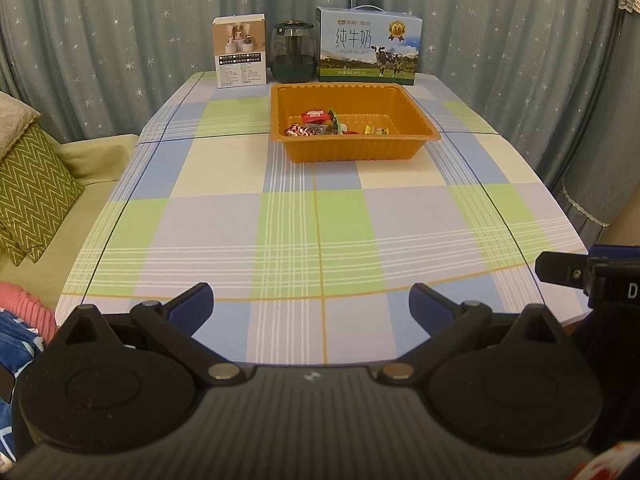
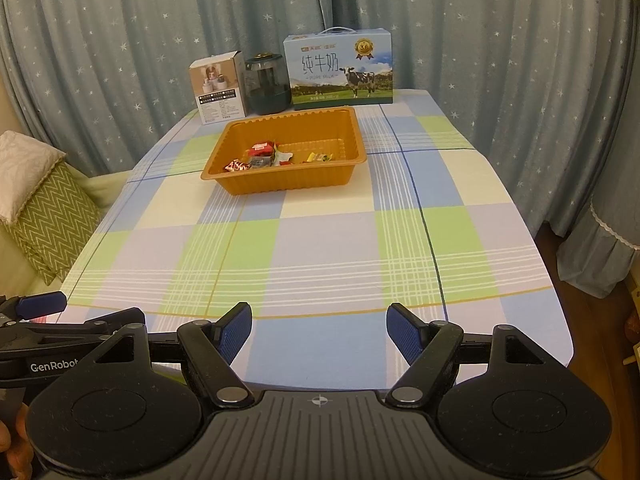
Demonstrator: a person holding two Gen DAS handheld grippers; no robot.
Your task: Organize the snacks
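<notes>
Left wrist view: my left hand-held gripper (image 1: 311, 304) hangs over the near edge of the bench (image 1: 320, 240), jaws spread wide, nothing between them. The orange tray (image 1: 356, 148) sits well apart, toward the far end, with the snacks (image 1: 332, 125) heaped in its left-front part. Behind it stand a white box (image 1: 241, 51), a dark jar (image 1: 293, 53) and a milk carton (image 1: 369, 46), all close to the tray's back rim. The cloth between me and the tray is bare. A cushion (image 1: 32, 196) lies off the left edge.

Right wrist view: my right hand-held gripper (image 2: 319, 330) is likewise open and empty at the near edge; the left gripper's finger shows at the far left. The tray lies ahead and slightly left; no snack lies outside it that I can see.

Judgement: collecting looks done, or it is a pause between steps. A next move, if any, calls for a long forward reach over open cloth, stopping short of the items behind the tray.
</notes>
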